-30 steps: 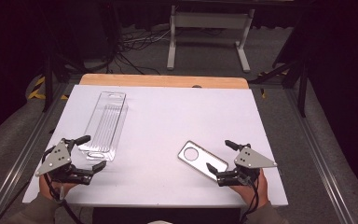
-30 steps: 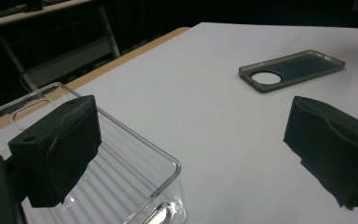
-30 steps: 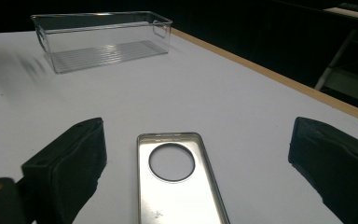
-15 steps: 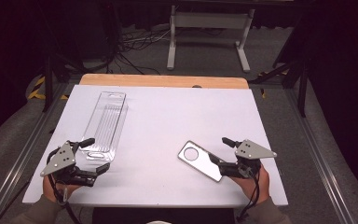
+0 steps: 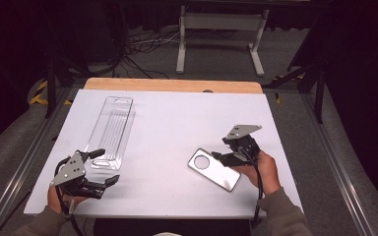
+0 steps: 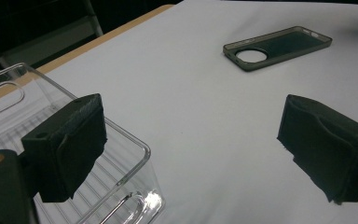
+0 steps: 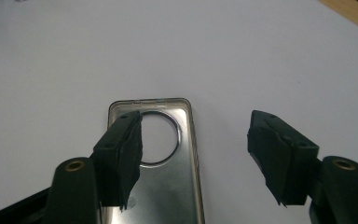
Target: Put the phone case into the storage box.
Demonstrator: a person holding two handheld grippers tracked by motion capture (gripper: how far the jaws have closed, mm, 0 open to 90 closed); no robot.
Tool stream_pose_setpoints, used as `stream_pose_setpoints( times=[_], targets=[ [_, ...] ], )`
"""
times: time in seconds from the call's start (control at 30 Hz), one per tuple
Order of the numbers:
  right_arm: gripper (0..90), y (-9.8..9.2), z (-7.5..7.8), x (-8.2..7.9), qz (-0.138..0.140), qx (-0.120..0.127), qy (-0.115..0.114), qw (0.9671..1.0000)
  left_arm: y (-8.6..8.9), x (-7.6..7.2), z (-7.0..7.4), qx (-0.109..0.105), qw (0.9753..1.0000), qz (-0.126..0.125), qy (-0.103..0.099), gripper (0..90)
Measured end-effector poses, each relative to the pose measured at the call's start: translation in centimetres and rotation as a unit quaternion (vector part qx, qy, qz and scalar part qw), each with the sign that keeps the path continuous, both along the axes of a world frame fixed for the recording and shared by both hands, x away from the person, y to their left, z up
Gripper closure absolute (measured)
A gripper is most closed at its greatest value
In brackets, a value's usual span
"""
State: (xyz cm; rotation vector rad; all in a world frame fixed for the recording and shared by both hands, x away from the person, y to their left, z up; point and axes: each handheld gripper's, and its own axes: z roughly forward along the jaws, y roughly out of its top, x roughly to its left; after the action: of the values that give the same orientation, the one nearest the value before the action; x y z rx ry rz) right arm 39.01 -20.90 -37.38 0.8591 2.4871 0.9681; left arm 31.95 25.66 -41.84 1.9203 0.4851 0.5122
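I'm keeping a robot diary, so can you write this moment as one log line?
right gripper: open, over phone case | left gripper: open, beside clear plastic tray | white table: case flat

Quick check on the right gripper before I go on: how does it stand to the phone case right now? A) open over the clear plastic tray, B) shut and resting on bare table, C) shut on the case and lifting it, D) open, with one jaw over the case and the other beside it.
D: in the right gripper view the right gripper is open, its left-hand jaw over the phone case, which lies flat on the table, the other jaw off to its side.
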Motion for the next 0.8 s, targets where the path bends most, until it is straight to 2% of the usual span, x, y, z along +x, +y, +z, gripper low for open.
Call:
stream_pose_setpoints(
  times=[0.07,0.2,0.23,0.3,0.37,0.4,0.5,0.63,0.8],
  targets=[
    [39.5,0.4,0.0,0.4,0.002,-0.006,0.004,1.0000,0.0,0.0,0.0,0.002,1.0000,-0.001,0.001,9.1],
    [43.0,2.0,-0.4,2.0,0.004,-0.039,0.043,0.9983,0.0,-0.1,-0.1,0.006,1.0000,-0.006,0.002,9.2],
    [44.7,2.8,-0.7,2.8,0.009,-0.056,0.065,0.9963,0.0,-0.1,-0.1,0.005,1.0000,-0.006,-0.001,9.3],
    [45.7,3.1,-0.8,3.1,0.010,-0.063,0.071,0.9954,-0.1,-0.1,-0.1,0.008,0.9999,-0.008,-0.001,9.3],
    [48.9,4.2,-1.4,4.1,0.014,-0.089,0.092,0.9917,-0.1,-0.2,-0.1,0.008,0.9999,-0.007,-0.002,9.5],
    [48.9,4.2,-1.4,4.1,0.014,-0.089,0.092,0.9917,-0.1,-0.1,-0.1,0.011,0.9999,-0.012,0.001,9.5],
    [52.8,5.1,-2.3,5.2,0.016,-0.118,0.111,0.9866,-0.1,-0.1,-0.2,0.012,0.9998,-0.014,0.003,10.7],
    [57.2,5.7,-3.5,6.4,0.012,-0.153,0.146,0.9774,-0.1,-0.2,-0.2,0.014,0.9998,-0.015,0.004,11.3],
    [65.5,5.9,-4.2,7.1,0.005,-0.169,0.157,0.9732,-0.1,-0.1,-0.2,0.015,0.9998,-0.015,0.005,11.7]
  ],
)
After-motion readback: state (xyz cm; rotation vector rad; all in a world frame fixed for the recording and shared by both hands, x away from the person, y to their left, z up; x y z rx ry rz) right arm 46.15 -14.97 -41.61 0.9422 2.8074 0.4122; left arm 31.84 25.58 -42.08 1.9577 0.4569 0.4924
